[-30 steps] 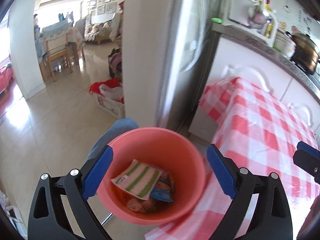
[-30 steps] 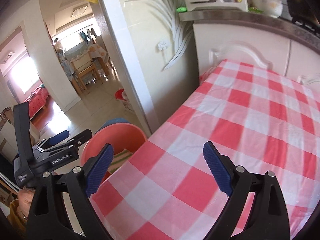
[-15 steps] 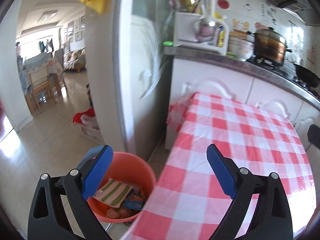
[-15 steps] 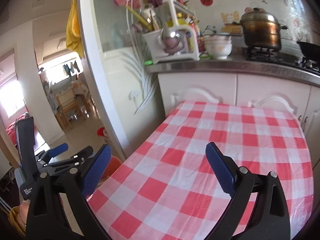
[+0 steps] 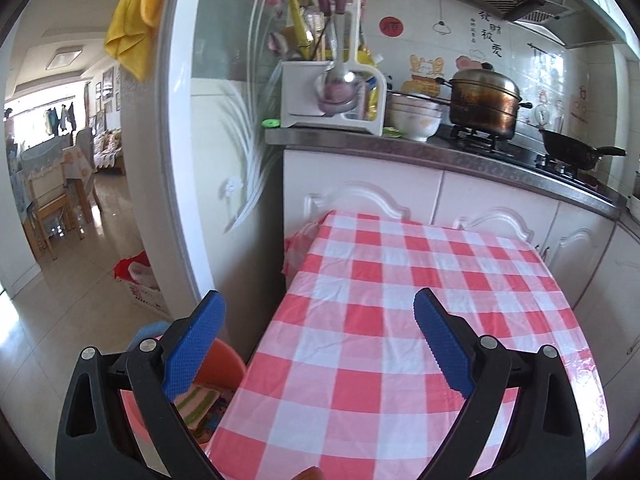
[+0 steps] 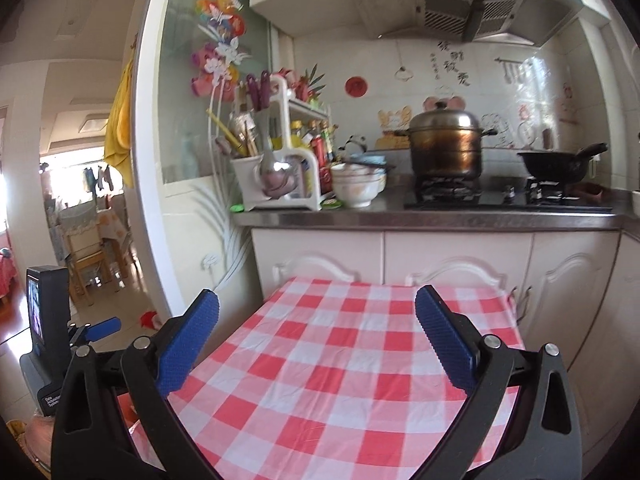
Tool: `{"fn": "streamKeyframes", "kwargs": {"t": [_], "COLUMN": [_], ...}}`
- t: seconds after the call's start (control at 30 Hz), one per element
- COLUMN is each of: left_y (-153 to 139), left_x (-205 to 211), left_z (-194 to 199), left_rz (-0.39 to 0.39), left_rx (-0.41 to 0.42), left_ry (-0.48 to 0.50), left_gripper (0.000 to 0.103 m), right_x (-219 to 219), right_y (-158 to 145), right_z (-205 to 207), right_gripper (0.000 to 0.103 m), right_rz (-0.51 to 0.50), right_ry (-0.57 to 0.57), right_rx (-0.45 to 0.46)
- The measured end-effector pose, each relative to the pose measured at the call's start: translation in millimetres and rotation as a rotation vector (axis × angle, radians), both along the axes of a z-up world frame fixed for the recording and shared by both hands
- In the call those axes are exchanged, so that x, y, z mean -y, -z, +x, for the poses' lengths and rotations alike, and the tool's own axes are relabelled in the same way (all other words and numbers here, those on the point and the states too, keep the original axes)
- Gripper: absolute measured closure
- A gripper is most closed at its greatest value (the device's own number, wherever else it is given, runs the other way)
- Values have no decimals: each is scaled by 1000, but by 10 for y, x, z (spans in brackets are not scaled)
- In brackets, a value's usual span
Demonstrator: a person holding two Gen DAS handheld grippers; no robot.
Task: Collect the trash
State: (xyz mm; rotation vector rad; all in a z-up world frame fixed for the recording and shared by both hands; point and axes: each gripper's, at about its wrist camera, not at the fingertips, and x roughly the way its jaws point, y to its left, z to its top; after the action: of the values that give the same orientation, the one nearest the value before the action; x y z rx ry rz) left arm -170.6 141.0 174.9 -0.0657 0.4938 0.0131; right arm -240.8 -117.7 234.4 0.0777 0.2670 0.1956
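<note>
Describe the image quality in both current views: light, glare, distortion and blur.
Left wrist view: strong fisheye bending of the doorframe, blown-out daylight in the far room, glare on the floor, checked tablecloth sharp. Right wrist view: dark vignette corners, curved counter edge, overexposed window at left, bright glare on the wall tiles, no noticeable motion blur.

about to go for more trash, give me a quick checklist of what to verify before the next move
1. Left gripper empty, jaws apart: ok.
2. Right gripper empty, jaws have just been opening, nothing between them: ok.
3. Orange bin within view beside the table, wrappers inside: ok.
4. Trash left on the checked tablecloth: none visible.
5. Trash elsewhere, floor or counter: cannot tell.
</note>
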Motion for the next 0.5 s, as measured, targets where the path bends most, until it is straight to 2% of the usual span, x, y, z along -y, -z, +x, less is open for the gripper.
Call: {"fn": "streamKeyframes", "kwargs": {"t": [0.23, 0.5], "left_y": [-139, -219], "left_x": [302, 482], "left_z": [-91, -115], "left_rz": [39, 51], "left_rx": [65, 93], "left_ry": [38, 66], "left_gripper": [5, 5], "right_x": [205, 294], "right_y": [-100, -168], "right_z": [-218, -361], "right_gripper": [4, 4], "right_rz": [-4, -25], "right_ry": [58, 106], "right_rx": [53, 95]}}
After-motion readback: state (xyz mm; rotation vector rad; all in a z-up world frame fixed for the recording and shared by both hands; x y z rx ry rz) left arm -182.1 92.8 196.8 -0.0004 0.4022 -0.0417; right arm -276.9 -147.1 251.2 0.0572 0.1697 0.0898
